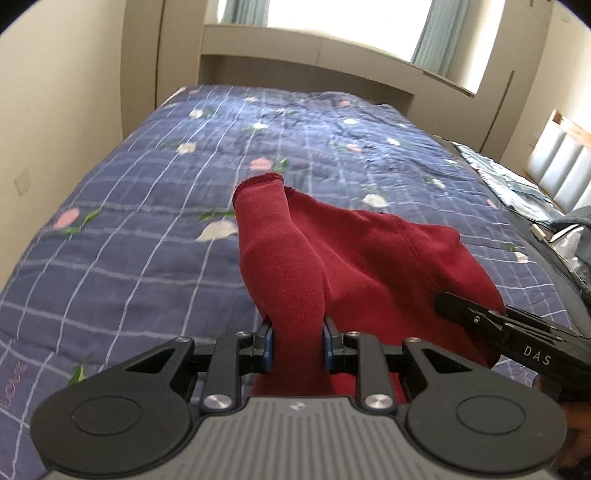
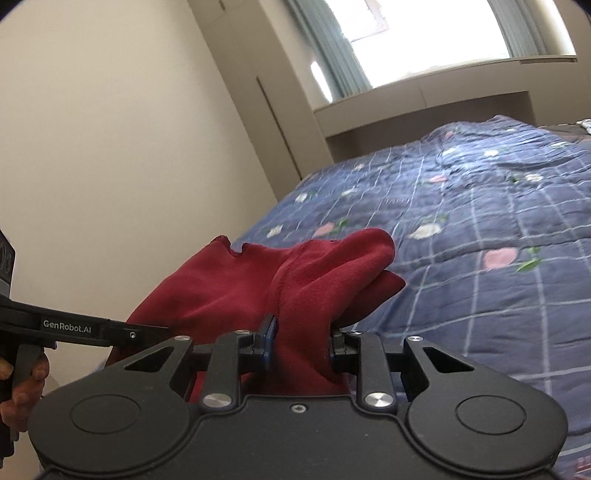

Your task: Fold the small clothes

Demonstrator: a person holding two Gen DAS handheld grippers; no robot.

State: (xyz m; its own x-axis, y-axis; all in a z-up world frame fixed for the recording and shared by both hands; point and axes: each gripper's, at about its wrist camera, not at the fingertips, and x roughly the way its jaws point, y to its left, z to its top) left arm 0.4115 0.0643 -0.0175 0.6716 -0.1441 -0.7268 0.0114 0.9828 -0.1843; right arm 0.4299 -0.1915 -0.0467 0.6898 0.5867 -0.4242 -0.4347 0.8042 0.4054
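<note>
A small dark red knit garment (image 1: pixel 354 258) hangs bunched between both grippers above the blue quilted bed (image 1: pixel 147 206). My left gripper (image 1: pixel 297 345) is shut on one bunched part of it, which rises past the fingers with a hemmed edge on top. My right gripper (image 2: pixel 303 343) is shut on another part of the same garment (image 2: pixel 258 280). The right gripper (image 1: pixel 491 319) shows at the right of the left wrist view, its fingers in the cloth. The left gripper (image 2: pixel 144 334) shows at the left of the right wrist view.
The bed (image 2: pixel 480 221) has a blue checked quilt with pink and white flowers. A beige wall (image 2: pixel 110 147) runs along its left side. A window (image 1: pixel 343 18) with a ledge is beyond the far end. Other bedding and a padded headboard (image 1: pixel 561 173) lie at right.
</note>
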